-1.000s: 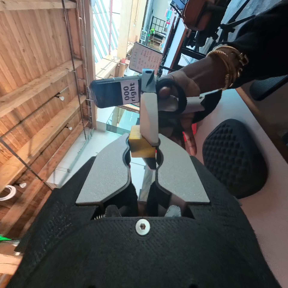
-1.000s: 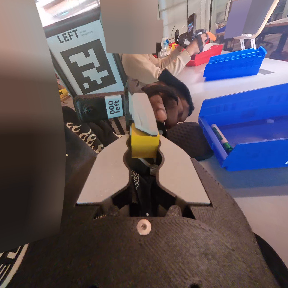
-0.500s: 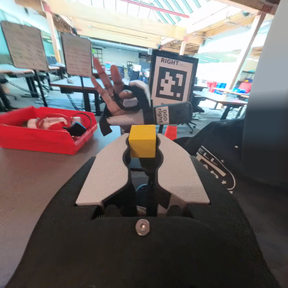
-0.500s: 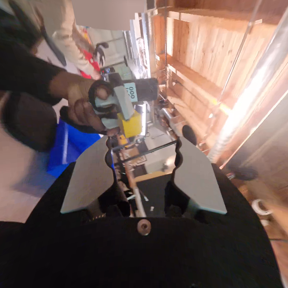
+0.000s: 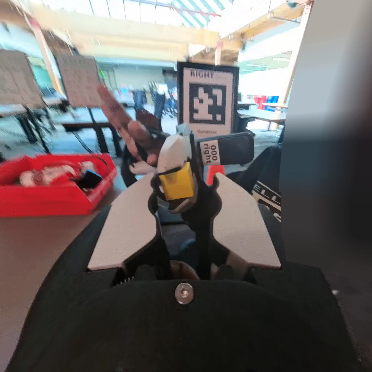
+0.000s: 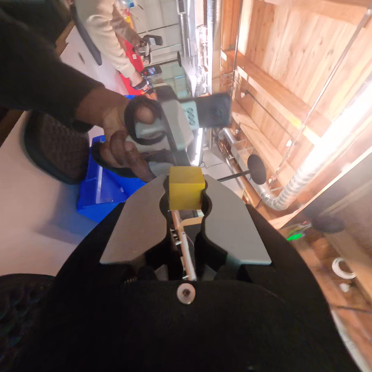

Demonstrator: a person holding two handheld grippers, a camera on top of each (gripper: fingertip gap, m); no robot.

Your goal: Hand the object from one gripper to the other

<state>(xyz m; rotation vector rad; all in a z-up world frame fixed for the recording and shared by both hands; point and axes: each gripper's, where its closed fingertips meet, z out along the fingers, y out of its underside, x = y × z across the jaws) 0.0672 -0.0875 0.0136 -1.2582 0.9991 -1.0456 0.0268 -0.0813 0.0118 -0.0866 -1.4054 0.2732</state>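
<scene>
Yellow cube [image 5: 178, 186]: state its position. (Tech A)

It sits clamped at the fingertips of the right tool [image 6: 185, 179]. In the right wrist view both grey fingers press against opposite faces of the cube, and its far end projects past the tips. (Tech B)

State of the left tool [image 5: 184, 179]? (Tech A)

Spread wide. In the left wrist view the cube lies in the gap between its fingertips, close to the left finger and clear of the right one. The right tool's white fingers grip the cube from above and below, crossways to the left tool's fingers. Contact on the near-left side cannot be confirmed, as the picture is blurred. (Tech B)

Hands? (Tech A)

The right hand [image 5: 141, 138] is on the right tool, beyond the cube, with two fingers extended up and to the left. The left hand [image 6: 112, 124] grips the left tool, ahead and left of the right tool. (Tech B)

Surroundings? (Tech A)

- Red bin [image 5: 50, 201]: on the table [image 5: 30, 241], ahead-left of the left tool, with mixed items inside.
- Black-and-white marker card [image 5: 208, 100]: upright, directly beyond the right tool.
- Blue bin [image 6: 96, 193]: on the table, left of the right tool's left finger.
- Wooden ceiling [image 6: 291, 60]: ahead-right of the right tool, whose view is rolled sideways. (Tech B)
</scene>
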